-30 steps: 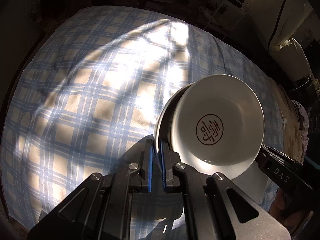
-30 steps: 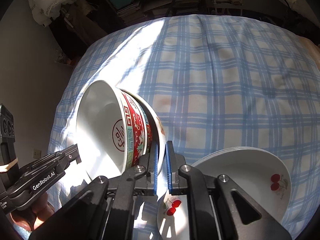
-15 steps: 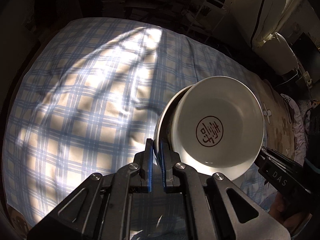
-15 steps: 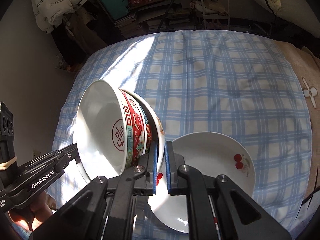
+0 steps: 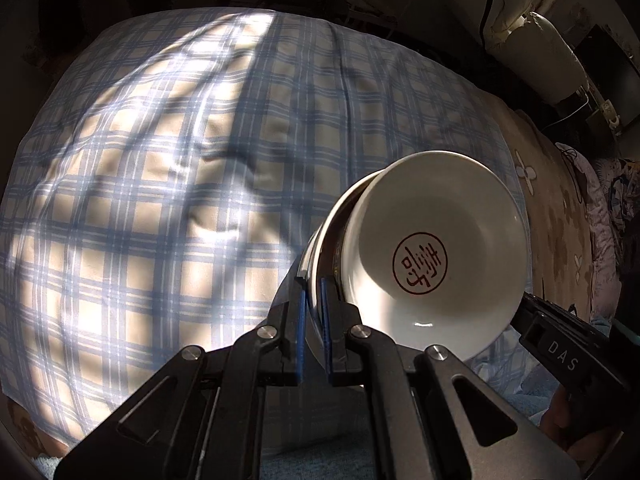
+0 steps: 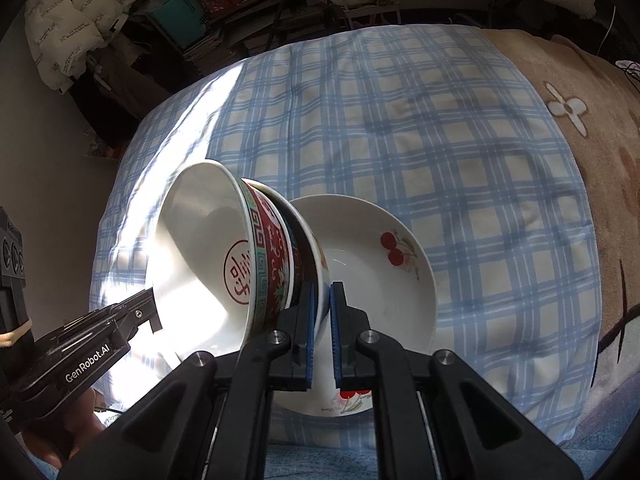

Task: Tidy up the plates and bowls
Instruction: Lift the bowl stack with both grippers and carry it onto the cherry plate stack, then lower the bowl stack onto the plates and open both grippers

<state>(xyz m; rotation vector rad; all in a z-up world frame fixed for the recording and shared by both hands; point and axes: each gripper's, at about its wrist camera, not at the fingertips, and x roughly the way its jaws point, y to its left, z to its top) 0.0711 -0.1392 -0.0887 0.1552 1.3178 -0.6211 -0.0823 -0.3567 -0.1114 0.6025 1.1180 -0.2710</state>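
Two nested bowls are held in the air, tipped on edge, between both grippers. The inner red-patterned bowl [image 6: 208,256] has a white inside with a red seal mark; it also shows in the left wrist view [image 5: 436,252]. My left gripper [image 5: 313,292] is shut on the rim of the outer white bowl [image 5: 316,256]. My right gripper [image 6: 321,300] is shut on the opposite rim of that outer bowl [image 6: 316,256]. A white plate with cherries [image 6: 384,280] lies on the plaid cloth below, to the right of the bowls.
The blue plaid cloth [image 5: 168,168] covers a soft bed-like surface; a tan flowered blanket [image 6: 580,92] lies to its right. Stacked bags, boxes and shelves [image 6: 168,12] stand past the far edge. The left gripper's body [image 6: 80,356] shows in the right wrist view.
Both grippers have risen with the nested bowls, away from the cloth. The cherry plate below now looks smaller and lies farther from the right gripper.
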